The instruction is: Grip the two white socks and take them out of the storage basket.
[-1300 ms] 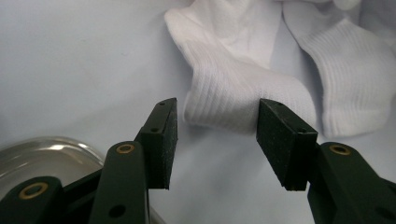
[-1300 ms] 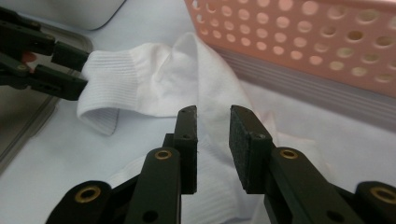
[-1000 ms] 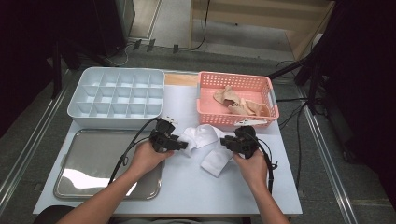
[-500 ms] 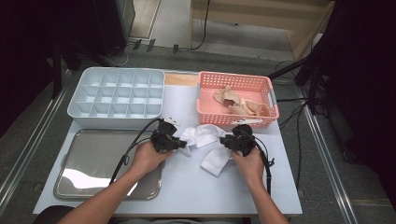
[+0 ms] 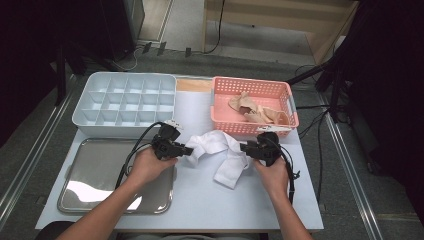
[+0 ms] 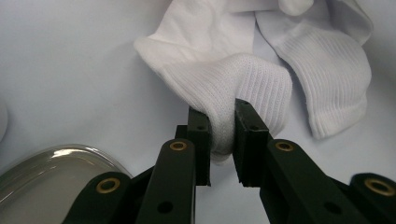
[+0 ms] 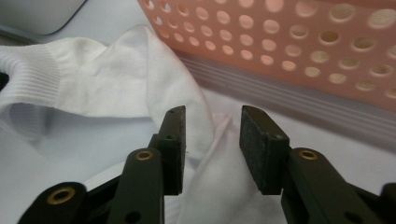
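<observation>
Two white socks lie on table just in front of pink basket. L gripper clamps ribbed sock cuff. R gripper jaws just opening, sock fabric loose between pads, no grip.

The table is lit evenly from above; glare is seen on the metal tray; the surroundings are left dark; the pink basket is blurred.

right gripper jaws have just been opening, straddling a white sock fold, pads not pressing; pink perforated basket sitting just behind.
</observation>
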Demonstrator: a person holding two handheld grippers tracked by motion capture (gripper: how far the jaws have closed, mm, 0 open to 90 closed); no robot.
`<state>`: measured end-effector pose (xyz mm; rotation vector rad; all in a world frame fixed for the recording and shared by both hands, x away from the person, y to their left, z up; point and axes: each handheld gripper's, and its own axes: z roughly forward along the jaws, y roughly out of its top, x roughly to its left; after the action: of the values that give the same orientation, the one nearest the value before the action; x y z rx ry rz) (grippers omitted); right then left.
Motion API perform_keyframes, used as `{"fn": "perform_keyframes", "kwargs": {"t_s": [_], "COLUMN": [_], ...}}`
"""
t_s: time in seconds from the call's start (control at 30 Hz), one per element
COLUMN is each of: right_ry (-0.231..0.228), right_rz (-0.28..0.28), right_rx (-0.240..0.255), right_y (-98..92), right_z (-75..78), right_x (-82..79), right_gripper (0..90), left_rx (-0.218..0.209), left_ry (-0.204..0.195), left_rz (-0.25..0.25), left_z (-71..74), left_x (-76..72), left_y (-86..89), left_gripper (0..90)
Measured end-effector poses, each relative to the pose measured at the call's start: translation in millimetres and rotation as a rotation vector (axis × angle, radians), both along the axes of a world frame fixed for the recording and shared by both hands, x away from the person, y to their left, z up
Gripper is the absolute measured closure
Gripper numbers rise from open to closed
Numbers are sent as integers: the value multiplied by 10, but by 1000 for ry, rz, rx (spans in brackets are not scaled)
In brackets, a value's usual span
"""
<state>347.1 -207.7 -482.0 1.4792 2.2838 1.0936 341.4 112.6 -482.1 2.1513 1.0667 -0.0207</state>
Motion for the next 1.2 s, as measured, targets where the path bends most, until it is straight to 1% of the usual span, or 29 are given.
{"fn": "perform_keyframes", "kwargs": {"t_s": [0.03,0.13,0.17,0.3,0.33,0.37,0.4,0.43,0.47,0.5,0.53,0.57,0.6,0.63,0.73,0.8,0.83,0.87,1.03,1.1,1.2], "right_ry": [-1,14,24,30,25,25,13,13,1,-3,-3,6,37,37,61,71,79,79,103,99,98], "right_rz": [7,18,17,18,24,24,26,26,22,10,10,7,8,8,14,11,14,14,5,3,-2], "right_rx": [-1,-5,-21,-40,-70,-70,-109,-109,-128,-141,-141,-130,-98,-98,-96,-88,-84,-84,-79,-98,-93], "right_y": [17,62,76,99,135,135,166,166,174,162,162,148,113,113,104,94,75,75,1,-47,-76], "right_z": [-13,-75,-119,-173,-208,-208,-241,-241,-246,-248,-248,-246,-234,-234,-209,-199,-198,-198,-173,-155,-153], "right_x": [8,40,66,96,107,107,108,108,101,109,109,114,115,115,65,1,-62,-62,-219,-295,-314], "right_gripper": [596,594,600,607,650,650,711,711,757,845,845,856,864,864,866,866,866,866,866,865,860], "left_rx": [-2,-4,-8,-3,-2,1,-3,-3,-2,-2,-3,-1,0,1,8,8,8,10,25,26,22], "left_ry": [1,6,4,11,14,15,18,18,17,13,13,15,14,14,10,11,14,13,8,0,10], "left_rz": [0,5,12,12,14,12,13,13,13,17,18,17,17,17,15,17,14,15,10,9,9], "left_z": [1,4,4,-6,-13,-15,-13,-13,-10,-9,-8,-7,-8,-10,-16,-24,-27,-29,-24,-27,-61], "left_x": [1,1,2,8,10,12,12,12,12,9,9,11,11,14,27,36,44,52,78,92,121], "left_y": [7,24,44,70,75,82,91,91,95,97,100,104,106,108,112,106,107,104,83,78,55], "left_gripper": [797,795,795,794,793,793,793,793,793,793,793,793,793,793,791,790,789,789,787,782,779]}}
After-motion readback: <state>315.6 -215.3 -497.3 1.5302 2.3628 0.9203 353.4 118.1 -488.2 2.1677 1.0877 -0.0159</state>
